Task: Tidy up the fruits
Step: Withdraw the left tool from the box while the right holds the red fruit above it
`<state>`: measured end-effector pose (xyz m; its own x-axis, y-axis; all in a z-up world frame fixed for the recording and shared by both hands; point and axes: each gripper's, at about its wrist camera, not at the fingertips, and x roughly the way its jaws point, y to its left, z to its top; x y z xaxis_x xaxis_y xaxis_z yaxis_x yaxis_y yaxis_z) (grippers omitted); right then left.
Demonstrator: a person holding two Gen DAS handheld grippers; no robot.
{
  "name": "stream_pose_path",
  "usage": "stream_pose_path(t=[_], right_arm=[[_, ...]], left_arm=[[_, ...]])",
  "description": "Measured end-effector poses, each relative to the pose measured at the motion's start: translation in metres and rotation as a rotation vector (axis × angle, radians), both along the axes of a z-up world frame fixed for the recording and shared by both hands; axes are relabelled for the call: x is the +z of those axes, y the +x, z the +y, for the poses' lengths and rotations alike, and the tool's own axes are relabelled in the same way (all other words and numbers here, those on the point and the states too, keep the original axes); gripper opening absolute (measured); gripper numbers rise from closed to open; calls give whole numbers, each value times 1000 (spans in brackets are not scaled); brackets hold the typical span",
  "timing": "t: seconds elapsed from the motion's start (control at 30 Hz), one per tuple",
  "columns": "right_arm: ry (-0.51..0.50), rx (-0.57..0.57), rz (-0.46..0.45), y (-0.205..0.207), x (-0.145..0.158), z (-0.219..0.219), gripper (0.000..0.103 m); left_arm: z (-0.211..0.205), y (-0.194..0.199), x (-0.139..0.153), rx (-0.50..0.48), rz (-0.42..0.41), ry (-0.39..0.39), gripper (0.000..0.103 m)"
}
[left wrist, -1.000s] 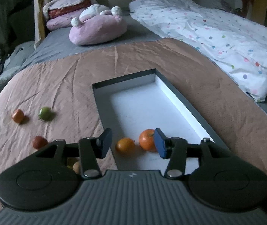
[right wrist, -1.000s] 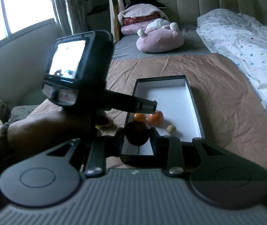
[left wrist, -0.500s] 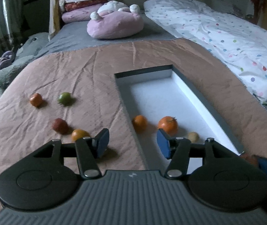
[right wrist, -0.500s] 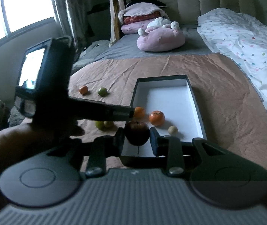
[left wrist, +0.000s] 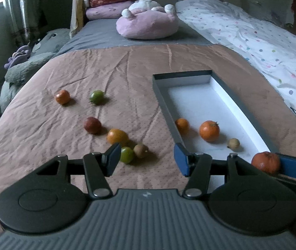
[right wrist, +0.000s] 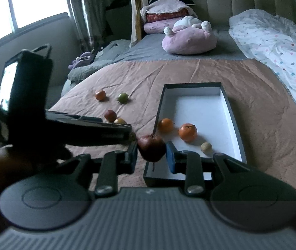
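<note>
**Right gripper clamps a dark red fruit at the box's near end; left gripper spread and empty over the loose fruit**

The right gripper (right wrist: 151, 153) is pressed in on a dark red fruit (right wrist: 151, 150), one finger on each side, stem hanging down. It holds the fruit above the near left corner of the box (right wrist: 235, 114), a shallow dark-walled tray with a white floor. In the left wrist view the same fruit (left wrist: 265, 162) shows at the far right, against a blue pad.

The left gripper (left wrist: 147, 159) has its fingers wide apart with nothing between them. It hovers over the brown bedspread (left wrist: 127, 79), just left of the box (left wrist: 241, 106).

Inside the box lie three fruits near the near end: a small orange (left wrist: 182, 124) against the left wall, a larger orange (left wrist: 209, 130) to its right, and a small pale brown fruit (left wrist: 233, 143) nearer still.

On the bedspread, left of the box, six fruits remain. Closest to the left gripper's left finger sit a light green fruit (left wrist: 126, 154) and a brown fruit (left wrist: 140, 150), touching or nearly so (hard to tell). Just beyond them is a yellow-orange fruit (left wrist: 117, 136), then a dark red one (left wrist: 92, 125). Farther off, well apart from these, sit a green fruit (left wrist: 97, 96) and a small orange-red fruit (left wrist: 62, 96).

Beyond the bedspread rest a pink plush cushion (left wrist: 147, 24) and a polka-dot duvet (left wrist: 258, 41).
</note>
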<state>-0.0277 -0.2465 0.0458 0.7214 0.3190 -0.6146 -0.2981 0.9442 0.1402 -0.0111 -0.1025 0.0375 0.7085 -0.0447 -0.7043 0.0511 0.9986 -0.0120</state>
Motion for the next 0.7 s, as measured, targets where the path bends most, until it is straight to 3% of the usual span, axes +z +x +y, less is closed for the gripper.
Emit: stream_pose_path(t=[0.4,0.53,0.7], right_arm=[[-13,14,6,5,-3,6,32],[-14,-6,11,12,-7,3,32],[-16,-34,23,22,-12,-3,32]], left_arm=[[6,-12,2,-5,-7,1,63],[6,-14,4,-7,-10,4,69],[5,-18,6,-11,-25,15,70]])
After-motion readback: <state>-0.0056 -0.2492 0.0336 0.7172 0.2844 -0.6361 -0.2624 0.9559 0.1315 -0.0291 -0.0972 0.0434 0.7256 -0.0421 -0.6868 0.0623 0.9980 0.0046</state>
